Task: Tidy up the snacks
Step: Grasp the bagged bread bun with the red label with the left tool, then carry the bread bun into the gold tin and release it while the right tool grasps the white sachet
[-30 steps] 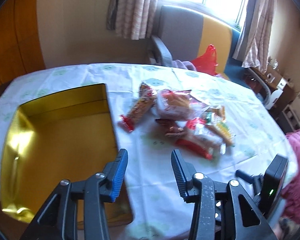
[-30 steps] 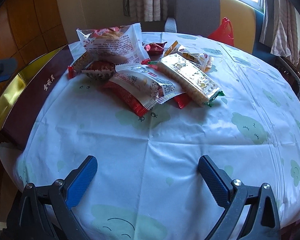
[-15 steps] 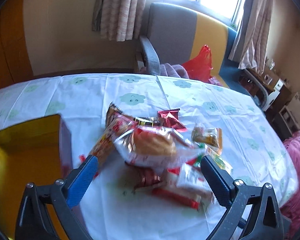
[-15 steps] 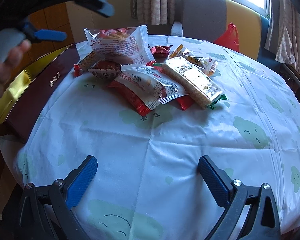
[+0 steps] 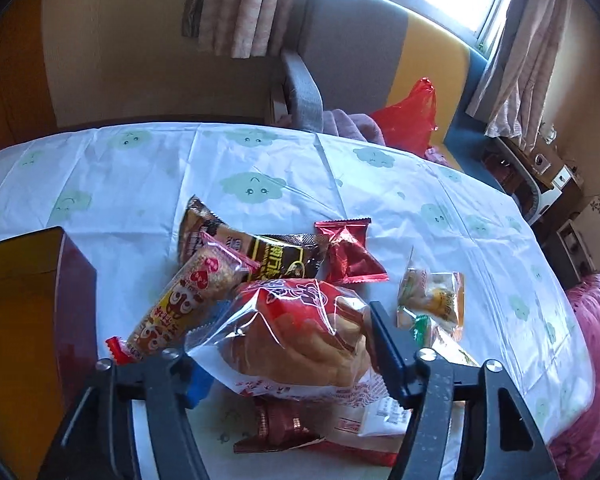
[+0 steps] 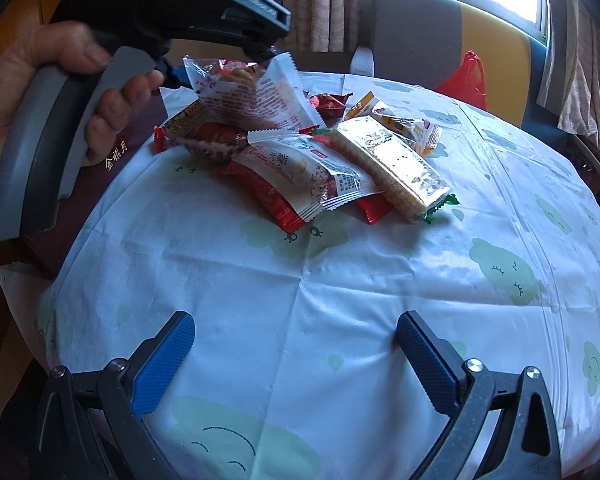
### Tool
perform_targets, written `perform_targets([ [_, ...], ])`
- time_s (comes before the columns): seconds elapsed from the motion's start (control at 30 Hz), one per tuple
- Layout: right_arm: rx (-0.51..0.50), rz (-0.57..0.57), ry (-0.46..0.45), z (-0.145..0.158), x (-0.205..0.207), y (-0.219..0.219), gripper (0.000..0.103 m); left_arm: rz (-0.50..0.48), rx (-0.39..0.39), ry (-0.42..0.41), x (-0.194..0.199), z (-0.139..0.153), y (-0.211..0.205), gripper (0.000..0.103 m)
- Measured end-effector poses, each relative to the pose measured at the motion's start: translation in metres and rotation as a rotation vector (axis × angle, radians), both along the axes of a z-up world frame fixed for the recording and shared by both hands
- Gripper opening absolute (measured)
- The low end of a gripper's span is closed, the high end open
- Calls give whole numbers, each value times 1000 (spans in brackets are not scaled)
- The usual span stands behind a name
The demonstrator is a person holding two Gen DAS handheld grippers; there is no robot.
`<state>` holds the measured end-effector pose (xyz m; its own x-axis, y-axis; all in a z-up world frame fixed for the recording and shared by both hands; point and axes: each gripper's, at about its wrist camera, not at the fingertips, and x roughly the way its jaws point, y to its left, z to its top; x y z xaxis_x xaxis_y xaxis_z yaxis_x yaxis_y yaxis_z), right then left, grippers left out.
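snacks: the clear plastic bread packet with red print (image 5: 300, 340) tops the pile, just beside the maroon, gold-lined box (image 5: 40, 320). the left gripper (image 5: 284, 344) pinches it, so this looks like the pick-up; next, lift and carry it into the box. the right gripper (image 6: 296, 356) hovers spread, well back from the box, over the cloud-print tablecloth (image 6: 340, 280).

Gold characters 金祺月 stand on the dark red side of the box (image 6: 116, 160), while the print on the snack wrappers (image 6: 300, 168) is too small or blurred to read.
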<state>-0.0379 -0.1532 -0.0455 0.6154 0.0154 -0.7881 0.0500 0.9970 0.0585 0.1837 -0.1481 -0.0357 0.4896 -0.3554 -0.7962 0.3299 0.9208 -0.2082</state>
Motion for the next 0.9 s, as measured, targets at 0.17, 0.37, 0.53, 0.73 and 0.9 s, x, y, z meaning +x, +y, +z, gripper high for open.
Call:
perform_targets([
  [0.17,0,-4,6,1,2,0,103,-29,-38,-56,-20,17,11,63],
  [0.37,0,-10,9,1,5,-1,103,-53,-104,-168,-56,60,34,63],
  [0.53,20,-15,10,4,2,-7,94,-24,-132,-201,-80,77,67,63],
  [0.73,90,1,-27,24,8,-17,71,55,-145,-228,-104,83,118,63],
  [0.9,132,63,-59,45,26,-11,57,143,-146,-228,-118,78,162,63],
])
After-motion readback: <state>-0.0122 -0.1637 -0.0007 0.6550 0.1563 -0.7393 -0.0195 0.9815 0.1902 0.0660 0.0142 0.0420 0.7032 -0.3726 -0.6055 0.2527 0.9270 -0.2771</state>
